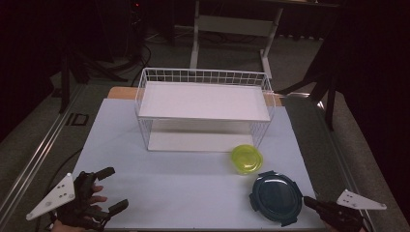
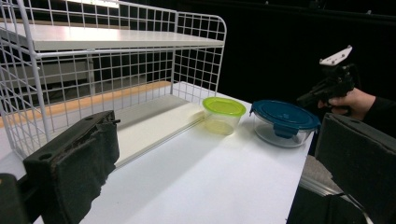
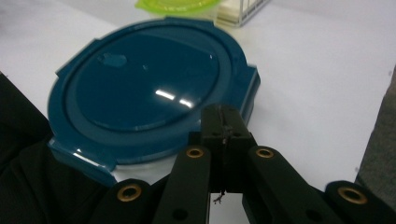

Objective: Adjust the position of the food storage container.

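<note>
Holding your right gripper with its jaws pressed together on nothing, you're hovering it just at the near edge of the round clear container with the dark blue clip-on lid; whether the tips are touching the lid I can't tell. That container is sitting on the white tabletop near its front right corner. Your left gripper is resting at the front left with its jaws spread wide and empty, well apart from everything. Just behind the blue-lidded one, the smaller round clear tub with the yellow-green lid is standing close by. Farther back, the white wire two-tier rack is standing mid-table.
</note>
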Available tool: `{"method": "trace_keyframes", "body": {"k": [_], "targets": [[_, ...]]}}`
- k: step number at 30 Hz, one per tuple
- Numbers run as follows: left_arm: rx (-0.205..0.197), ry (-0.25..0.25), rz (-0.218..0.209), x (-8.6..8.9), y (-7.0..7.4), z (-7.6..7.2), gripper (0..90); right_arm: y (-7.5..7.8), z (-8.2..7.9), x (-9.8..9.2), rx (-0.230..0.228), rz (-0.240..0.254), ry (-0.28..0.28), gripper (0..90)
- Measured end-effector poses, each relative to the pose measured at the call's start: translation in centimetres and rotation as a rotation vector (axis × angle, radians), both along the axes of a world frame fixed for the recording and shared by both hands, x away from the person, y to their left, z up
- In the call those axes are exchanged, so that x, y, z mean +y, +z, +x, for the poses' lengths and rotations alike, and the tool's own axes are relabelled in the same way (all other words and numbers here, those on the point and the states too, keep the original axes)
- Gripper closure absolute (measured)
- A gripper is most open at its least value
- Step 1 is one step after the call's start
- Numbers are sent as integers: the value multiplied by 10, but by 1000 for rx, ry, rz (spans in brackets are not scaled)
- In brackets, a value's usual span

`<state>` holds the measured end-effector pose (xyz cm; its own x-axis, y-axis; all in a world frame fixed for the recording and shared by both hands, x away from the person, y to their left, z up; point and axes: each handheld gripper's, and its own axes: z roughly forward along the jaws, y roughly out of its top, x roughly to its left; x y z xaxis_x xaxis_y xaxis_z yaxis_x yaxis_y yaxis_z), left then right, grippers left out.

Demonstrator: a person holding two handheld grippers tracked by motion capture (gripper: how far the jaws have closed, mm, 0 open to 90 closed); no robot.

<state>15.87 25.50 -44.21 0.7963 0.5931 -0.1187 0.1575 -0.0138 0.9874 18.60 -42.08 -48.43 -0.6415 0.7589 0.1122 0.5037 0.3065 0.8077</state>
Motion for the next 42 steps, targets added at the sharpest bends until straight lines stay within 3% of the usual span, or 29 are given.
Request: {"method": "trace_keyframes", "body": {"k": [4, 13, 24, 30, 31, 33, 35, 38, 42], "targets": [[-1, 0, -3, 0, 0, 0, 0, -6, 1, 1, 16, 0, 5, 900], [0, -3, 2, -2, 1, 0, 0, -4, 4, 2, 24, 0, 24, 900], [1, -2, -3, -1, 0, 0, 0, -4, 13, 28, 36, 13, 122, 900], [0, -4, -1, -1, 0, 0, 0, -6, 14, 36, 49, 36, 157, 900], [0, -4, -2, -1, 0, 0, 0, -6, 15, 34, 51, 58, 165, 900], [0, -1, -3, -1, 0, 0, 0, -6, 16, 32, 38, 33, 145, 900], [-1, 1, -6, 0, 1, 0, 0, -5, 19, 25, 17, 51, 105, 900], [-1, 1, -6, 0, 1, 0, 0, -7, 27, 19, 14, 19, 61, 900], [0, -3, -2, -1, 0, 0, 0, -11, 36, 22, 32, 12, 73, 900]]}}
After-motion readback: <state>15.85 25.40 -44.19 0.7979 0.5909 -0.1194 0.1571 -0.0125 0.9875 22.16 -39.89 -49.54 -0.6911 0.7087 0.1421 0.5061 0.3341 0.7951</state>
